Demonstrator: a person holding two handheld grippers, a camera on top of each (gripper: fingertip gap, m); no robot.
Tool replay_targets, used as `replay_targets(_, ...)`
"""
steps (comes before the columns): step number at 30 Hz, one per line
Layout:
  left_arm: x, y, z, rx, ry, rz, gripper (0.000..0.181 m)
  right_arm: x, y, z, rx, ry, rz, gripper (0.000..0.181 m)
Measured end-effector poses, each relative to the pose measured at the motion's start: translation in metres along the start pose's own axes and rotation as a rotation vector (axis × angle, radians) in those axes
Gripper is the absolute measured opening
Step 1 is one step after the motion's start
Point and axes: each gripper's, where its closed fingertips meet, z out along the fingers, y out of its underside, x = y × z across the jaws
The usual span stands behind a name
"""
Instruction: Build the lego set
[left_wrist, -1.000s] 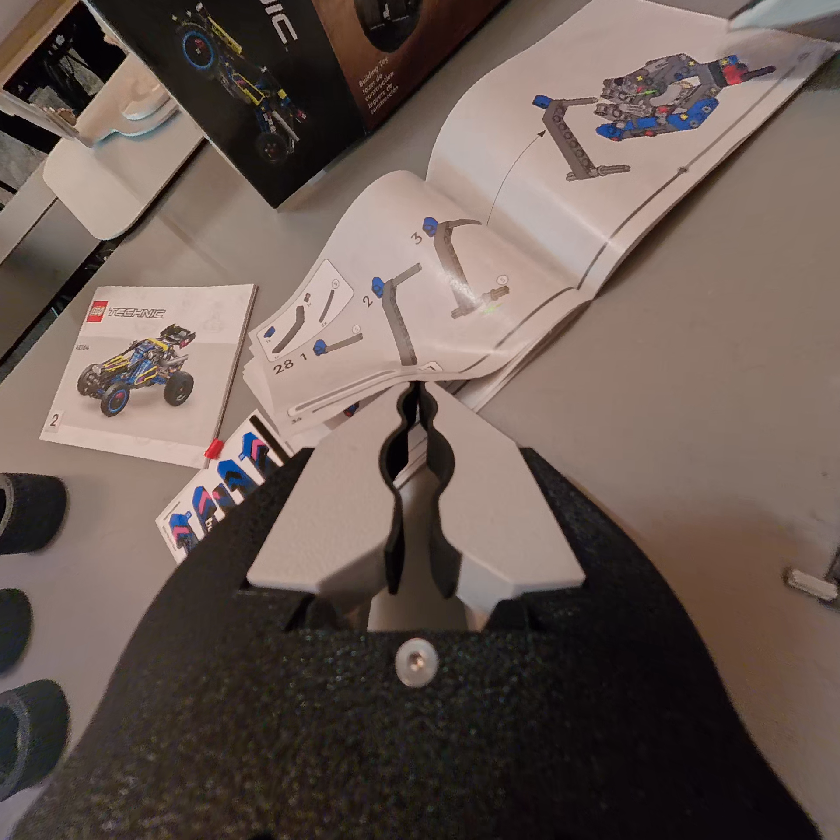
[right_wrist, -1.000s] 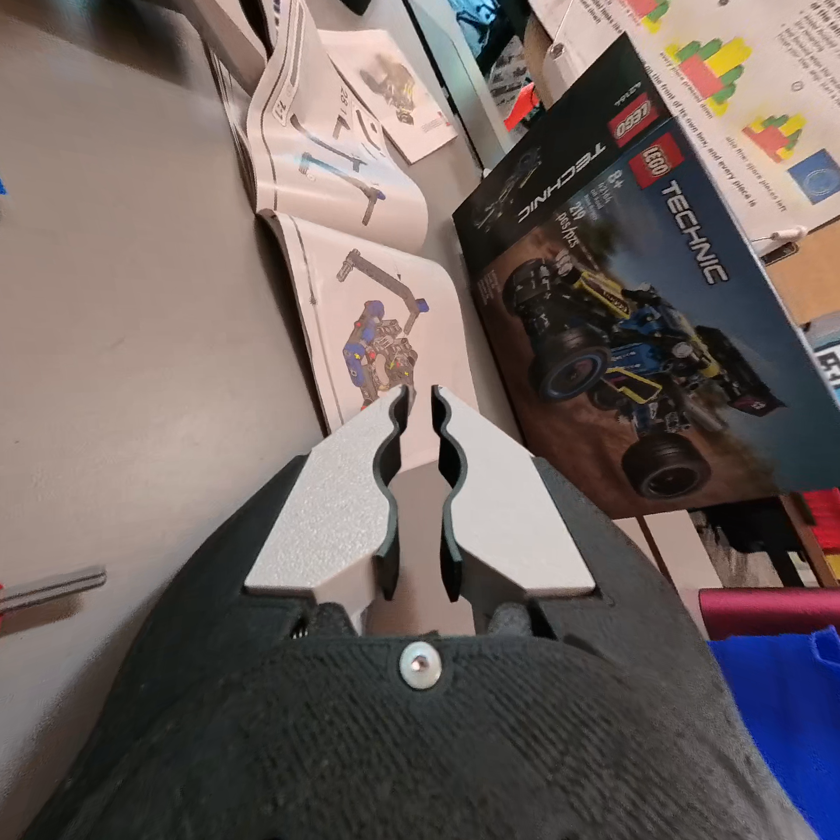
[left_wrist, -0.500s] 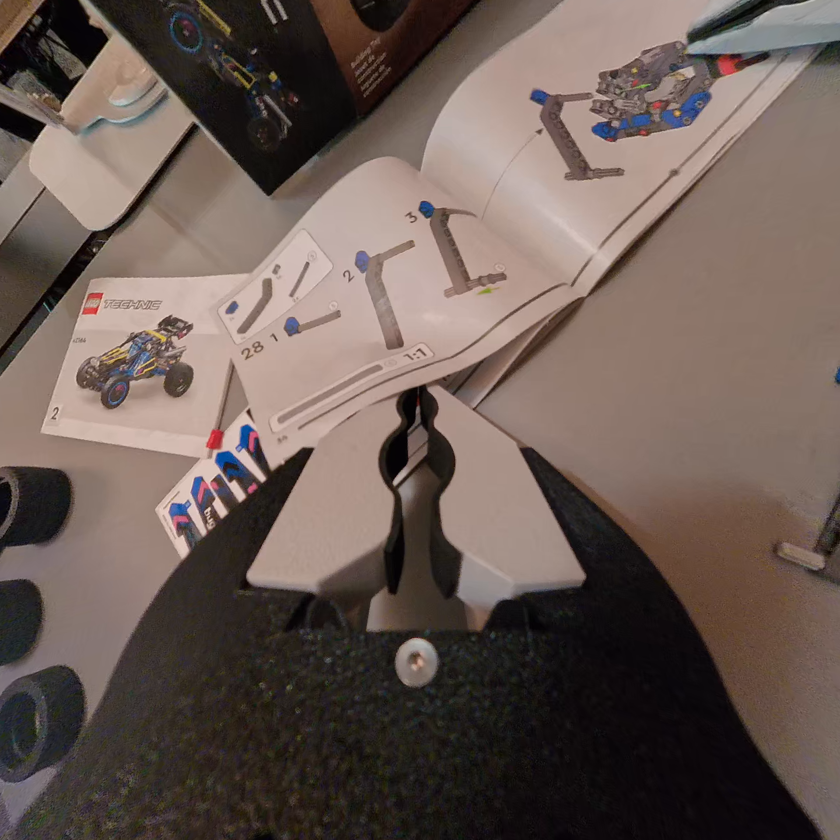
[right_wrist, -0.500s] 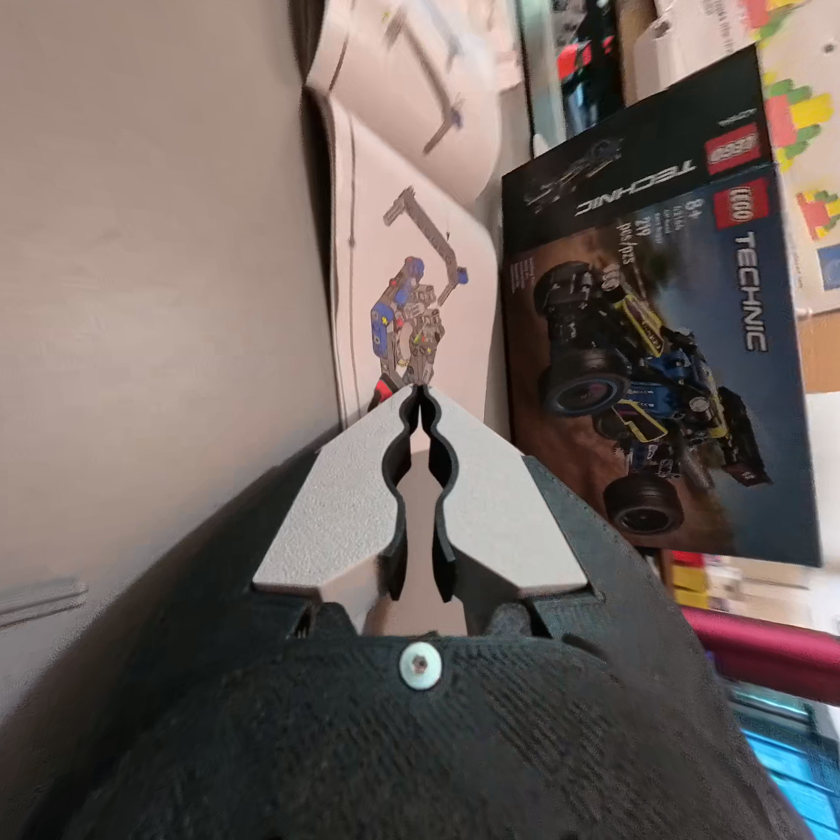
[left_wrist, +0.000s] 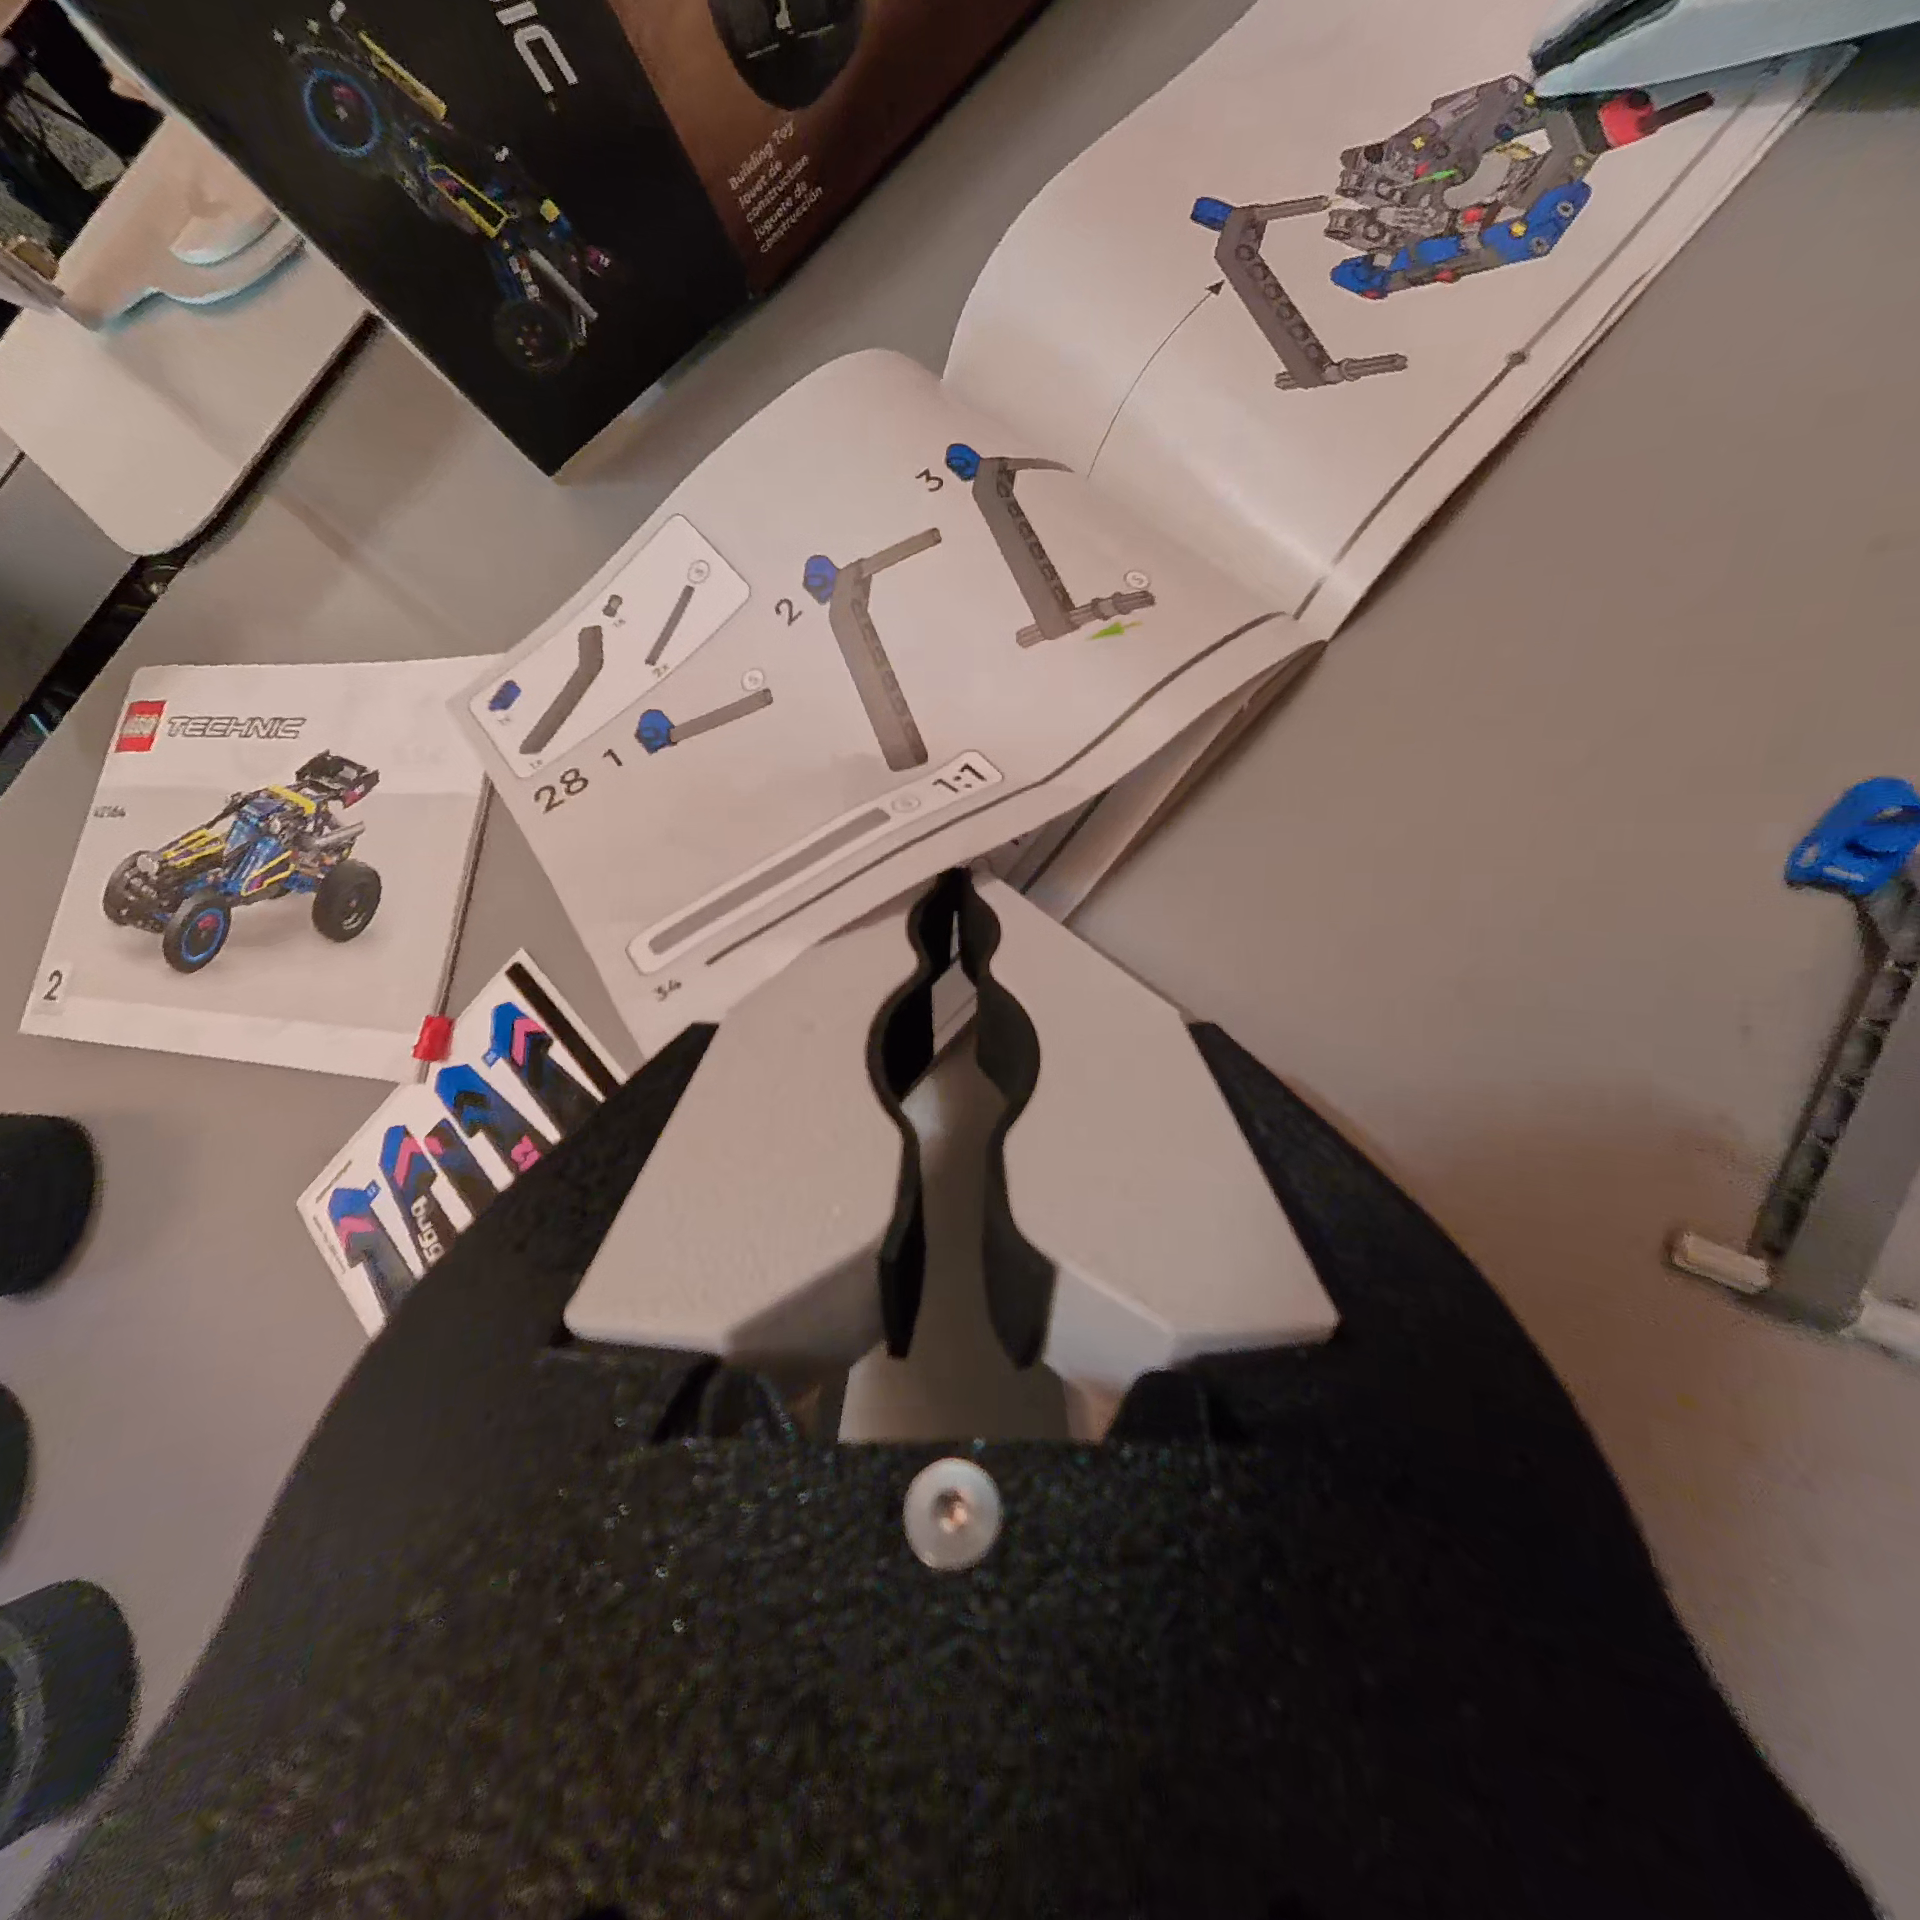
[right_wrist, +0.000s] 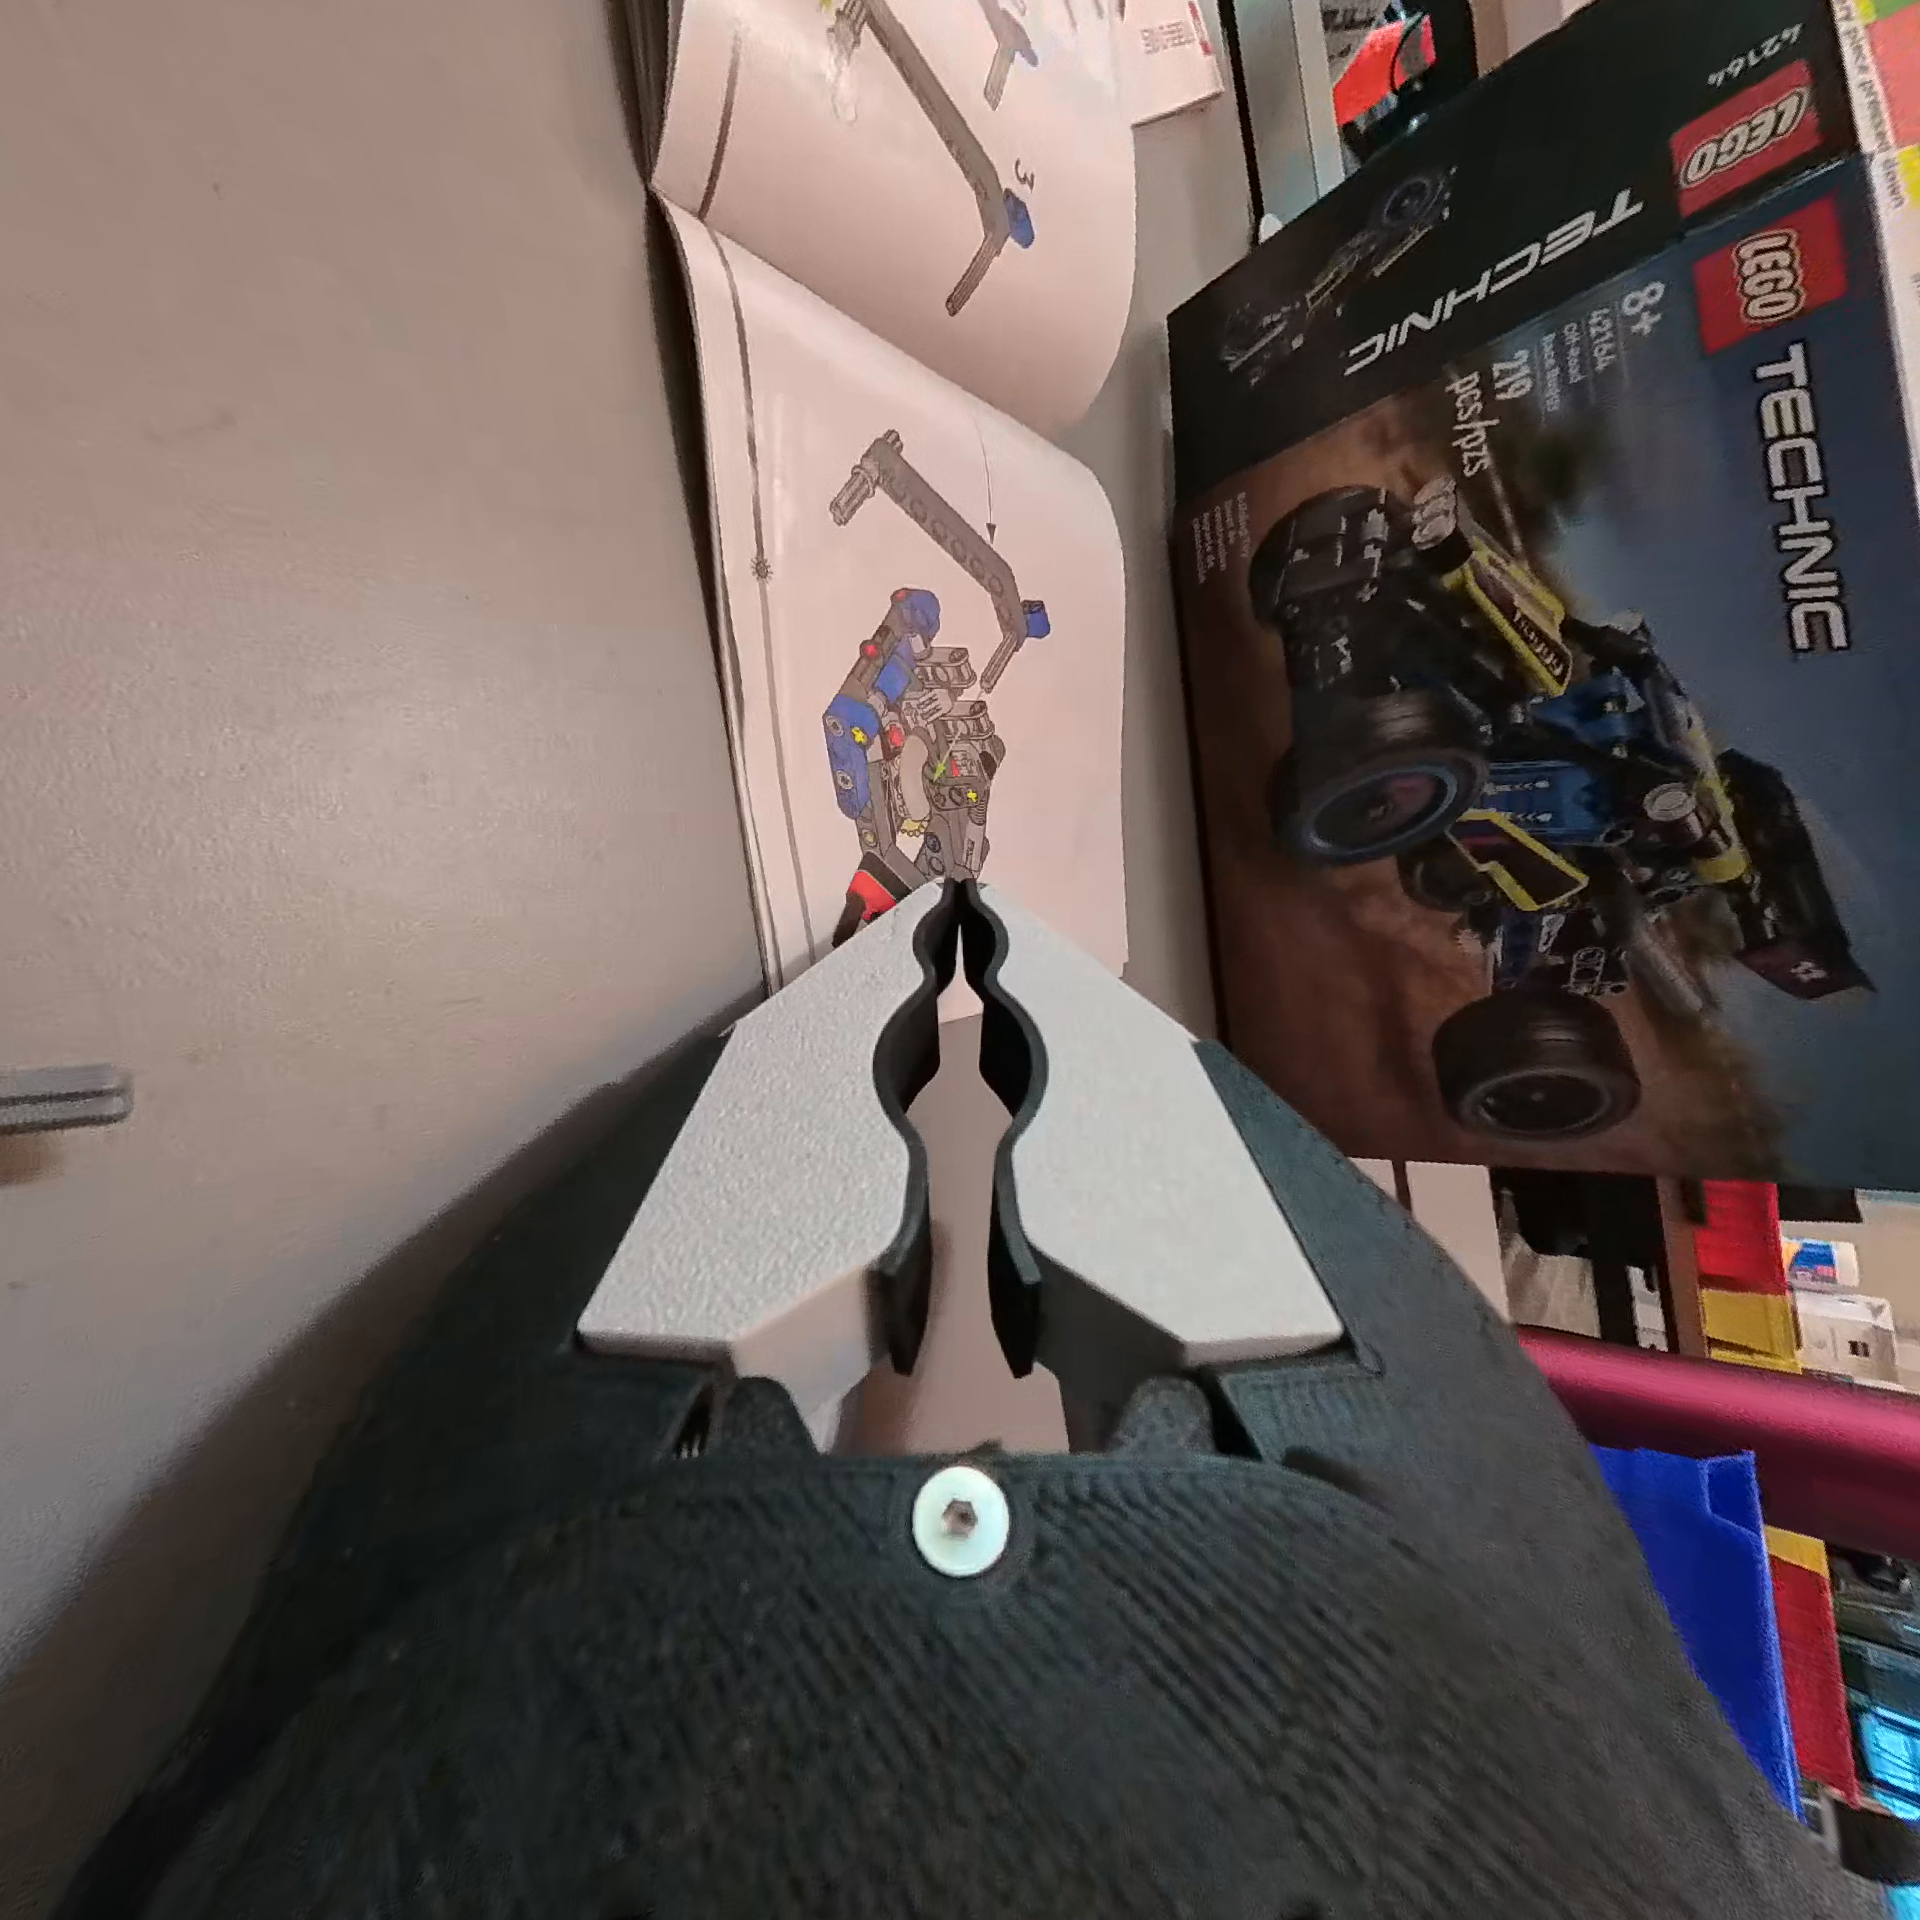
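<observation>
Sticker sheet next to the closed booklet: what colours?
Sticker sheet: white backing with black, blue and pink chevron stickers. Shows best in the left wrist view.

Ahead of the jaws, the white instruction booklet (left_wrist: 1091, 582) shows grey and blue parts; the box (right_wrist: 1558, 675) is black.

Lying on table: two instruction booklets (left_wrist: 935, 644) (left_wrist: 249, 862), one box (right_wrist: 1538, 665), one sticker sheet (left_wrist: 447, 1143), three black tyres (left_wrist: 42, 1205).
</observation>
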Motion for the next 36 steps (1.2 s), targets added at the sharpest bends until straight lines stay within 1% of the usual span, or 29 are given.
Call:
replay_targets(4, 0.0, 0.0, 0.0, 0.001, 0.005, -0.01, 0.0, 0.003, 0.001, 0.001, -0.026, 0.011, 0.019, 0.0)
replay_targets(6, 0.0, 0.0, 0.0, 0.001, 0.01, -0.016, 0.0, 0.01, -0.009, -0.001, 0.024, 0.001, 0.08, 0.0)
replay_targets(7, 0.0, 0.0, 0.0, -0.001, 0.013, -0.019, 0.0, 0.013, -0.019, -0.001, 0.071, -0.018, 0.13, 0.002)
replay_targets(9, 0.001, 0.0, 0.0, -0.004, 0.02, -0.024, 0.0, 0.011, -0.036, 0.001, 0.122, -0.111, 0.213, 0.005)
replay_targets(10, 0.001, -0.001, 0.0, -0.003, 0.022, -0.025, 0.0, 0.011, -0.041, 0.005, 0.121, -0.146, 0.227, 0.006)
replay_targets(12, 0.001, -0.002, 0.0, 0.005, 0.026, -0.032, 0.0, 0.01, -0.049, 0.017, 0.117, -0.203, 0.223, 0.0)
replay_targets(13, 0.0, -0.005, 0.001, 0.014, 0.022, -0.032, 0.0, 0.013, -0.053, 0.023, 0.119, -0.21, 0.24, 0.0)
replay_targets(14, -0.001, -0.009, 0.001, 0.034, 0.012, -0.031, 0.0, 0.013, -0.057, 0.029, 0.124, -0.228, 0.266, 0.0)
replay_targets(15, -0.003, -0.018, 0.0, 0.066, -0.002, -0.025, 0.0, 0.007, -0.057, 0.033, 0.115, -0.277, 0.284, 0.0)
replay_targets(16, -0.004, -0.03, 0.0, 0.11, -0.017, -0.015, 0.0, 0.001, -0.053, 0.037, 0.081, -0.318, 0.291, 0.0)
replay_targets(17, -0.002, -0.046, -0.002, 0.161, -0.029, 0.002, 0.0, -0.003, -0.047, 0.039, 0.05, -0.321, 0.291, 0.0)
replay_targets(19, 0.012, -0.083, -0.004, 0.266, -0.017, 0.072, 0.0, 0.0, -0.043, 0.038, 0.072, -0.275, 0.321, 0.0)
replay_targets(21, 0.045, -0.109, 0.0, 0.313, 0.067, 0.188, 0.0, 0.003, -0.033, 0.035, 0.046, -0.239, 0.347, 0.0)
replay_targets(23, 0.088, -0.115, 0.007, 0.307, 0.206, 0.317, 0.0, 0.006, -0.023, 0.03, 0.021, -0.199, 0.346, 0.0)
replay_targets(24, 0.104, -0.111, 0.01, 0.288, 0.252, 0.389, 0.0, 0.007, -0.02, 0.027, 0.014, -0.175, 0.347, 0.0)
replay_targets(25, 0.112, -0.102, 0.013, 0.258, 0.255, 0.463, 0.0, 0.007, -0.015, 0.023, 0.005, -0.159, 0.337, 0.0)
replay_targets(27, 0.107, -0.093, 0.012, 0.227, 0.171, 0.553, 0.0, 0.007, -0.007, 0.016, -0.007, -0.127, 0.281, 0.0)
replay_targets(29, 0.103, -0.094, -0.002, 0.269, 0.151, 0.54, 0.0, 0.009, -0.002, 0.012, 0.003, -0.092, 0.226, 0.0)
replay_targets(30, 0.097, -0.096, -0.011, 0.294, 0.147, 0.502, 0.0, 0.009, -0.001, 0.01, 0.015, -0.087, 0.205, 0.0)
replay_targets(32, 0.073, -0.092, -0.022, 0.3, 0.116, 0.404, 0.0, 0.009, 0.001, 0.007, 0.034, -0.083, 0.178, 0.0)
replay_targets(34, 0.033, -0.077, -0.024, 0.239, 0.022, 0.308, 0.0, 0.009, 0.0, 0.005, 0.062, -0.072, 0.167, 0.0)
replay_targets(35, 0.016, -0.067, -0.023, 0.198, -0.002, 0.261, 0.0, 0.01, -0.001, 0.004, 0.075, -0.061, 0.164, 0.0)
replay_targets(36, 0.01, -0.055, -0.02, 0.16, 0.033, 0.222, 0.002, 0.009, -0.001, 0.003, 0.085, -0.053, 0.154, 0.0)
